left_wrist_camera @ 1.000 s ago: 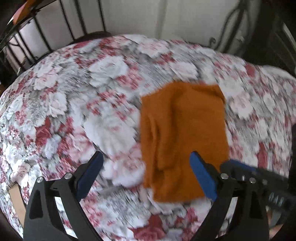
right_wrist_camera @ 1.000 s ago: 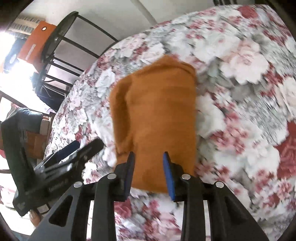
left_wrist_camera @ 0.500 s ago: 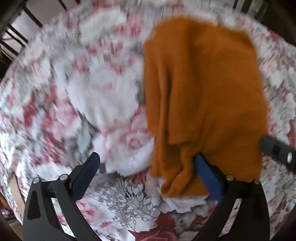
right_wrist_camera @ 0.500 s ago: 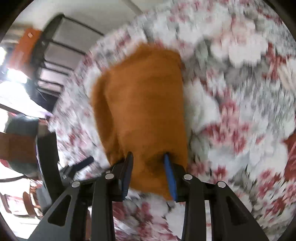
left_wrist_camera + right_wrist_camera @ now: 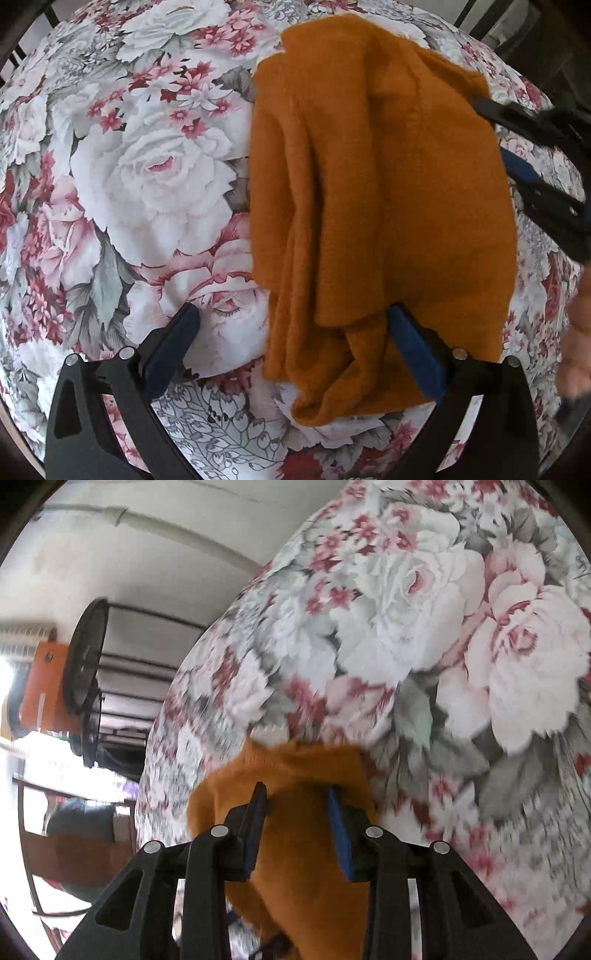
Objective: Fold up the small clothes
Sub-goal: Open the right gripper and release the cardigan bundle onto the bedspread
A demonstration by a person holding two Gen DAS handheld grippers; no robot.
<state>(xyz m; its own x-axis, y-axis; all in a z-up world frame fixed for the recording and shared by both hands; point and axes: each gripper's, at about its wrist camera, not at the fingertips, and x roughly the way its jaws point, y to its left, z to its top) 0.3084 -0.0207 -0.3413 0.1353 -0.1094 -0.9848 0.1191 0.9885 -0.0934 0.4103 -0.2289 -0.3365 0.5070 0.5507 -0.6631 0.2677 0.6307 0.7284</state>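
A folded orange knit garment [image 5: 380, 206] lies on the floral tablecloth [image 5: 140, 177]. My left gripper [image 5: 291, 328] is open wide at the garment's near left corner; its right finger [image 5: 413, 350] touches the rumpled near edge, its left finger [image 5: 173, 339] rests on bare cloth. My right gripper [image 5: 297, 805] is low over the garment [image 5: 295, 775], its jaws narrowly apart with the orange fabric between them. It also shows in the left wrist view [image 5: 535, 155] at the garment's right edge.
The round table's edge [image 5: 177, 686] drops off to the left in the right wrist view. A black metal rack [image 5: 88, 686] and an orange box [image 5: 40, 686] stand beyond it. A hand [image 5: 580, 332] shows at the right.
Both grippers have moved down and closer to the garment. The right gripper has advanced over it, so the fabric now fills the gap between its jaws. The left gripper stays open wide.
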